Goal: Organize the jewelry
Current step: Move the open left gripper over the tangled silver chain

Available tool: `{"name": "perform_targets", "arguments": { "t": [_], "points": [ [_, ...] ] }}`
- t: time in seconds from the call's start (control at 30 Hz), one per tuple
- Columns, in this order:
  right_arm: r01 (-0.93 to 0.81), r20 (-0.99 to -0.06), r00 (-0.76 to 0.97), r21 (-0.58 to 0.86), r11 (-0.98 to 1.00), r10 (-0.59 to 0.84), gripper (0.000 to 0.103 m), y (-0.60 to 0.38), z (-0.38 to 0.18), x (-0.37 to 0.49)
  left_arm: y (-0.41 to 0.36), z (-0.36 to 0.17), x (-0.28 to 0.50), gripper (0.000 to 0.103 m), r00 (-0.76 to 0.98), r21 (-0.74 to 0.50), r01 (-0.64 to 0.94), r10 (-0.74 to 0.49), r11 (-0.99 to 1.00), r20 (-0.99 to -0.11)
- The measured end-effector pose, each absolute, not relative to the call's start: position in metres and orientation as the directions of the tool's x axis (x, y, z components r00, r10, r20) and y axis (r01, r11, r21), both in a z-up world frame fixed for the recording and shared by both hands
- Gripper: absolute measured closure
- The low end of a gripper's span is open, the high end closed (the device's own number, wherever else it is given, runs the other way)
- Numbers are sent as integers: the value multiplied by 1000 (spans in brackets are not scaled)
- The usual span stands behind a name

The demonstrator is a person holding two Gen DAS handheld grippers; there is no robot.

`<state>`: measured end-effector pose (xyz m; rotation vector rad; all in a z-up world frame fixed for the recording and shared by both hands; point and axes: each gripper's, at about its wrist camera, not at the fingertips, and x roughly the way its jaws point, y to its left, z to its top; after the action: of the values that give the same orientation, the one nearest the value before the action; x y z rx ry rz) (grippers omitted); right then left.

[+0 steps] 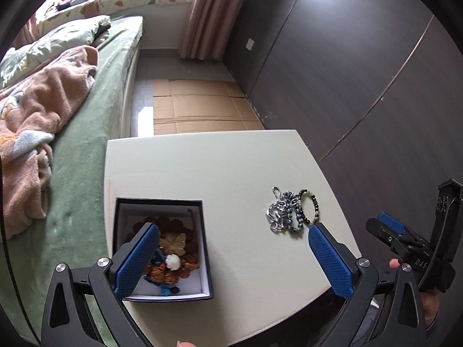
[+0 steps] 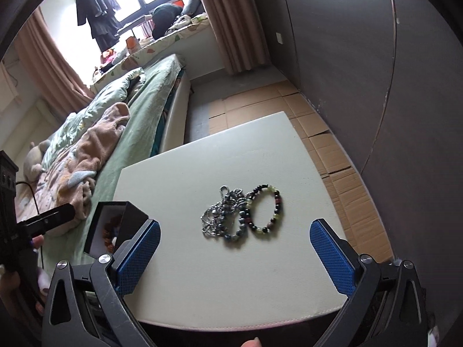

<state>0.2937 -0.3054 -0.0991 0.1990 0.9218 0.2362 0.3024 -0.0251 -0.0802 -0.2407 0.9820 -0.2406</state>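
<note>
Both jaws spread wide and empty: right gripper (image 2: 235,256) hovers short of the bracelets and chain (image 2: 241,212) heaped on the white table (image 2: 202,274); left gripper (image 1: 233,258) waits over the open box (image 1: 206,248), already part-filled; next, likely, a low pinch on one strand.

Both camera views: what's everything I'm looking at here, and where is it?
Table: one, white, beside the bed.
Jewelry box: one, dark outside, white inside, open, table's left part; holds brown beads, a gold leaf-shaped piece and a white piece.
Silver chain: one tangled pile, table middle.
Grey-blue bead bracelet: one, against the chain.
Multicolour bead bracelet: one, dark, green and pink, rightmost.
Bed: one, green cover, pink blanket.
Cardboard: flattened, brown, on the floor.
Left hand-held gripper: blue pads, open.
Right hand-held gripper: blue pads, open.
</note>
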Motion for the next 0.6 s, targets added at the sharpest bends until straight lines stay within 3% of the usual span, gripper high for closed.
{"name": "perform_targets", "arguments": {
  "t": [0.47,0.6],
  "points": [
    [17,-736,658,230,973,162,0,-343,-134,273,-94,-100,327,1,471,-171,166,-230,971,-851],
    [51,-750,634,285,957,190,1,-351,-150,274,-113,-112,331,10,457,-130,201,-211,971,-864]
  ]
}}
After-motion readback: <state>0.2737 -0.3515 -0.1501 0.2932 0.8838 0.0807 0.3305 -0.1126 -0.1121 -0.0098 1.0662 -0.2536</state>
